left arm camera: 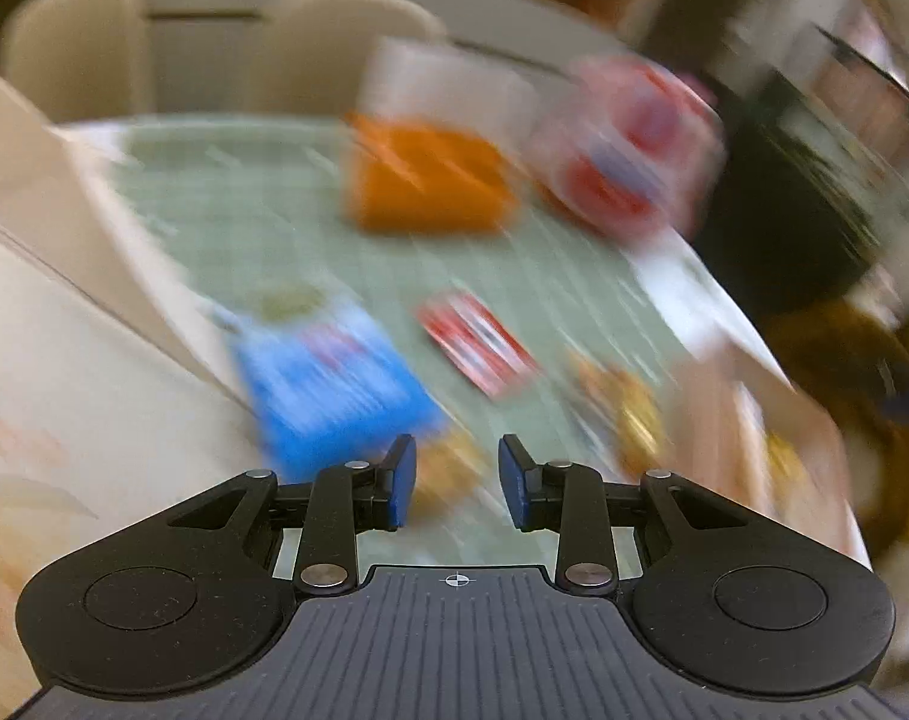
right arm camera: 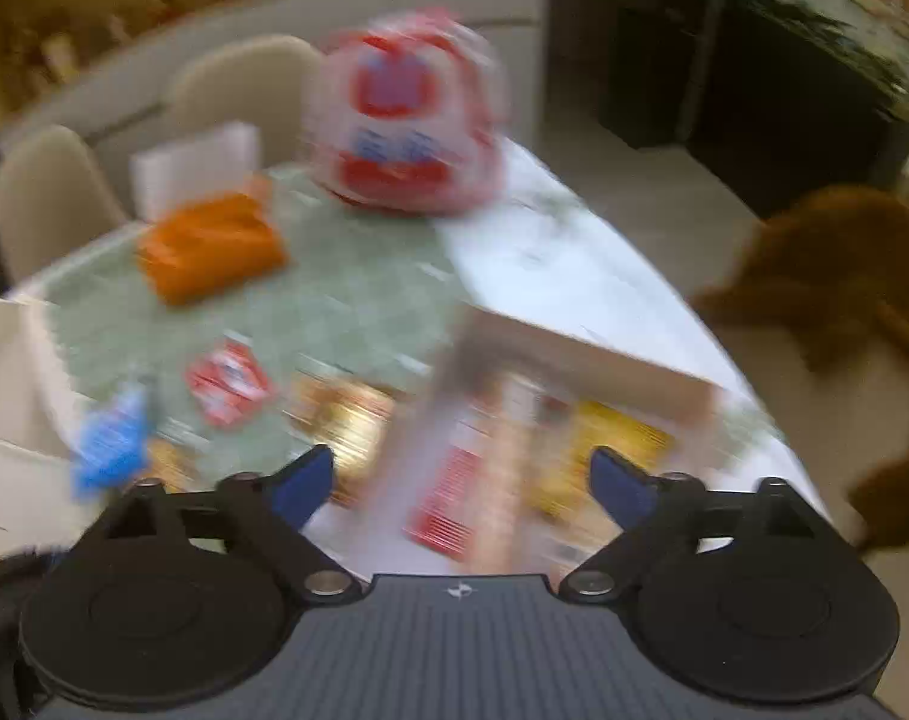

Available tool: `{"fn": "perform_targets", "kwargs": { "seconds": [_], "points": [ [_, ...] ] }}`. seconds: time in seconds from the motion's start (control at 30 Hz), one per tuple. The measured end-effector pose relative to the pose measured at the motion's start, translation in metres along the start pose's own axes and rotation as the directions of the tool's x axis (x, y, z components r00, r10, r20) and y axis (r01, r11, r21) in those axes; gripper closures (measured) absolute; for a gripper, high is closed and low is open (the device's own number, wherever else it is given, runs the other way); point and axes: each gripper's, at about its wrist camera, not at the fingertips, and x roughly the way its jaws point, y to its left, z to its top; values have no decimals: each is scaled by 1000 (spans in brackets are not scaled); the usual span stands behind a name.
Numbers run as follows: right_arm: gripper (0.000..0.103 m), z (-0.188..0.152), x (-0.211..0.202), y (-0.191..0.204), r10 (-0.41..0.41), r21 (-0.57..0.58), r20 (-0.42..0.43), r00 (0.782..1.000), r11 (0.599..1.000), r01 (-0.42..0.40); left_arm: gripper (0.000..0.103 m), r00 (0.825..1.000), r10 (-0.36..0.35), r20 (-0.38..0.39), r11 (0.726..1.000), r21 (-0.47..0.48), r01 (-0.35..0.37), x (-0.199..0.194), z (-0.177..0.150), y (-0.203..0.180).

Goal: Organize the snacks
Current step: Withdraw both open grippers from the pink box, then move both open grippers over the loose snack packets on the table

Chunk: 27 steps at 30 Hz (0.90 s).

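Snacks lie scattered on a table w/ a pale green gridded mat, both views badly motion-blurred, so counts are approx. Countable on the mat: 1 orange packet, soft and blocky, near the far edge; 1 big red-and-white bag, rounded and puffy w/ blue marks, just beside the orange one; 1 small red-and-white packet, flat rectangle, mid-mat; 1 blue packet, flat, glossy-looking, at the near left; at least 1 gold/yellow packet near the front, edges too smeared to count for sure. Behind the orange packet stands 1 white boxy thing; can't tell what it is.

1 cardboard box, tan, straight-edged, sits at the right end of the table, off the mat on the white marbled top. Inside it, red-and-white and yellow packs show; number unclear through blur.

2 beige chairs w/ rounded backs stand on the far side. 1 brown furry shape is on the floor to the right.

Left gripper: blue pads close together, narrow gap, nothing between them, holding nothing. Right gripper: jaws spread wide, empty; the box and its packs lie below and beyond the pads, not touched. Both grippers are black plastic w/ blue rubbery pads, hanging above the near edge of the table.
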Motion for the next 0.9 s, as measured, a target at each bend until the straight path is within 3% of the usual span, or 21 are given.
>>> {"fn": "perform_targets", "kwargs": {
  "seconds": [0.07, 0.13, 0.27, 0.37, 0.5, 0.53, 0.6, 0.63, 0.8, 0.9],
  "points": [
    [3, 1, 13, 31, 68, -19, -18, 998, 997, -68, 69, 998, 52, 18, 995, -83, -50, 2, 25, 30],
    [3, -8, 34, 60, 146, -28, -58, 988, 989, -148, 69, 998, 58, -5, 988, -146, -58, 15, 41, 53],
    [3, -27, 88, 102, 262, 44, -175, 949, 965, -259, 70, 994, 84, -67, 980, -174, -94, 51, 50, 72],
    [3, -36, 112, 122, 281, 66, -183, 942, 960, -274, 72, 995, 95, -43, 980, -169, -101, 74, 51, 72],
    [3, -44, 132, 138, 245, -41, -167, 955, 966, -255, 73, 990, 137, -19, 982, -124, -139, 98, 44, 61],
    [6, -46, 135, 139, 248, -63, -169, 954, 963, -262, 73, 989, 146, -18, 985, -86, -147, 102, 41, 56],
    [26, -51, 138, 138, 276, -99, -189, 942, 949, -298, 73, 987, 160, 5, 987, -18, -160, 106, 36, 48],
    [41, -54, 140, 138, 285, -121, -213, 934, 941, -315, 73, 988, 152, 17, 988, 14, -153, 104, 32, 44],
    [42, -71, 126, 114, 306, -109, -227, 925, 935, -336, 74, 999, 29, -31, 992, 127, -25, 95, 16, 32],
    [42, -81, 115, 92, 292, -94, -239, 926, 942, -321, 74, 994, -59, -94, 981, 178, 75, 89, 6, 22]
  ]
}}
